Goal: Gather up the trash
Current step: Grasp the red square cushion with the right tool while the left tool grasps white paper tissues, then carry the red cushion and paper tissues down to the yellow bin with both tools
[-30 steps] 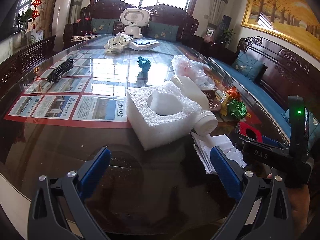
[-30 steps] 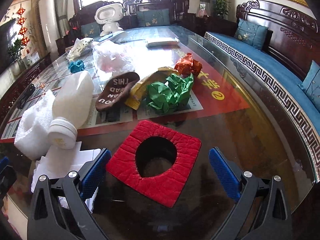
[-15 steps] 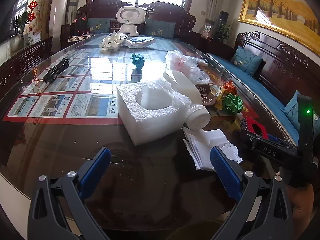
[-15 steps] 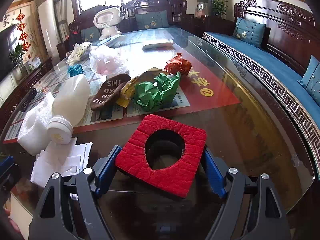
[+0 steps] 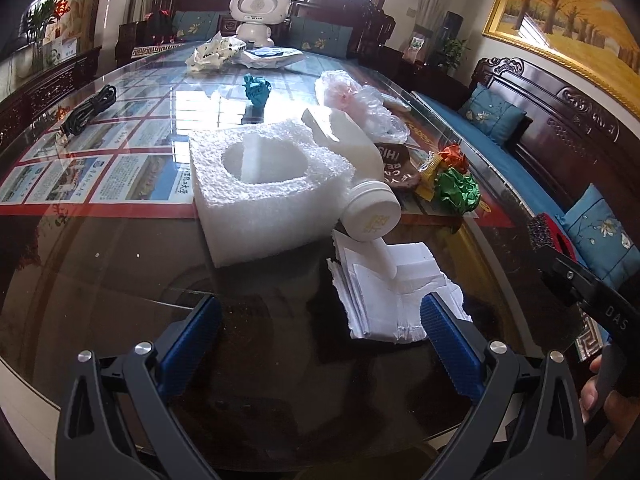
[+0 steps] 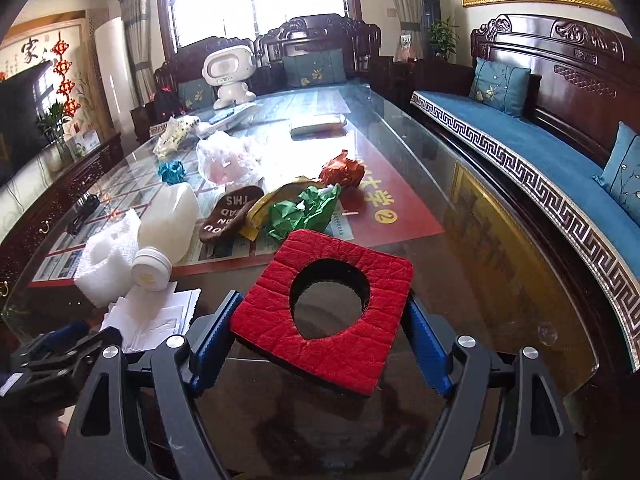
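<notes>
The right gripper (image 6: 320, 336) clamped the red pad (image 6: 332, 304) above the counter (image 6: 500, 264); beside the pad, the left gripper (image 5: 320, 344) stood apart, empty.

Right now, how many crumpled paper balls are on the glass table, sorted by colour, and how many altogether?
Counting only the crumpled coloured wads:
Green wad: 1
Orange-red wad: 1
Teal wad: 1
Total: 3
The yellow wrapper beside the green wad looks folded, not balled, so it is left out.
</notes>
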`<state>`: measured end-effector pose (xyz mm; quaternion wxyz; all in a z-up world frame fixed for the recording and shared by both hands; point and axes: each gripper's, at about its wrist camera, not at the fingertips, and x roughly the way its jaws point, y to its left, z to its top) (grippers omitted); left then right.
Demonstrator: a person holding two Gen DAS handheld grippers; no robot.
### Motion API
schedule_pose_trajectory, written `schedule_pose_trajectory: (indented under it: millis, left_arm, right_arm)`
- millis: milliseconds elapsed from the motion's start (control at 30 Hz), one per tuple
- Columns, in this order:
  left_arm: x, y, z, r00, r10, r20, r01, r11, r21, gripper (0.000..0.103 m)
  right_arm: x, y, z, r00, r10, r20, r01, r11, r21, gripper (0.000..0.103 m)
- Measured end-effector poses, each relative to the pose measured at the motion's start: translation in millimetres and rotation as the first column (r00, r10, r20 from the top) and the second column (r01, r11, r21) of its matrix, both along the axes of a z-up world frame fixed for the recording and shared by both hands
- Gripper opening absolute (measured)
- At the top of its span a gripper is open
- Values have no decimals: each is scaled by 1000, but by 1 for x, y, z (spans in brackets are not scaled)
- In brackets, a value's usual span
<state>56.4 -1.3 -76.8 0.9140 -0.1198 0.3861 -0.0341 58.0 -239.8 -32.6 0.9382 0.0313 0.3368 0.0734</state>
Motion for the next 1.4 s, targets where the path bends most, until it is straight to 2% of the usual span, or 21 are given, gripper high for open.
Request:
schedule_pose_trajectory:
  millis: [267,333,400,433,500,600,800,1167,1400]
  left_arm:
    - [11,-15,-1,1000,-3,-10,3,1000,6,99]
    - [11,-20,-1,1000,-21,-8,21,1000,2,95]
    - [11,-25,0,999,-42,-6,42,999,5,66]
    - [12,-27,0,998,-55,-9,55,998,4,59]
    - [14,-28,0,997,-71,-17,71,997,-7,39]
    - [18,-26,-2,996,-87,-32,86,995,-49,20]
    - [16,-26,1,998,-70,2,70,997,-45,11]
    - [-8,-10,17,997,-38,65,41,998,-50,9]
    - [-35,-5,32,993,-59,106,64,997,-48,9]
  right_arm:
    - [-7,-20,3,999,-28,22,27,999,22,77]
    - [-8,-22,1,999,-32,23,31,999,26,77]
    - [-9,-24,0,999,-33,22,32,999,32,77]
    - [-9,-25,-1,999,-34,22,33,999,35,77]
    - [-10,-26,-3,999,-31,19,30,999,41,77]
    - [-11,-25,-5,999,-24,21,23,999,43,77]
    - [-12,-23,-8,1000,-2,18,1,999,51,77]
    - [-22,-15,0,999,25,29,-26,998,52,76]
    - [-40,-1,10,998,52,47,-53,998,31,76]
